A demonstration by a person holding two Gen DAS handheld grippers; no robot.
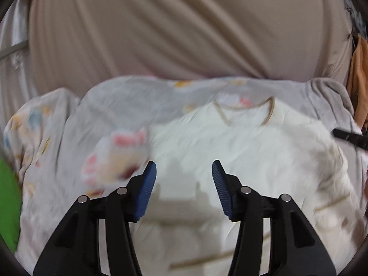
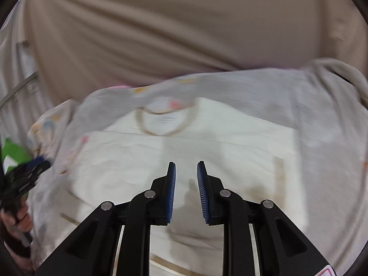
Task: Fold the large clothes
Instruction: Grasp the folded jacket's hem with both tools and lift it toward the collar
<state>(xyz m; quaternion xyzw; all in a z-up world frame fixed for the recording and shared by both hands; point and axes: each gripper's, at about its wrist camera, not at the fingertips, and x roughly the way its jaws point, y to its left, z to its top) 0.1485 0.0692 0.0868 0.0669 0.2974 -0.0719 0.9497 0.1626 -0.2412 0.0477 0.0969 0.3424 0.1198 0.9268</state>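
Observation:
A cream-white shirt [image 1: 241, 151] with tan trim at the neck lies flat on a printed bed cover; it also shows in the right wrist view [image 2: 161, 161]. Its tan neckline [image 2: 165, 119] is at the far side. My left gripper [image 1: 184, 168] is open and empty, held above the shirt's left part. My right gripper [image 2: 186, 168] is open with a narrow gap, empty, above the shirt's middle. The left gripper also shows at the left edge of the right wrist view [image 2: 25, 174]. Both views are motion-blurred.
The grey bed cover [image 1: 110, 119] with cartoon prints spreads under the shirt. A beige curtain [image 1: 184, 27] hangs behind the bed. A green thing [image 1: 9, 202] lies at the left. Orange cloth [image 1: 358, 73] hangs at the right.

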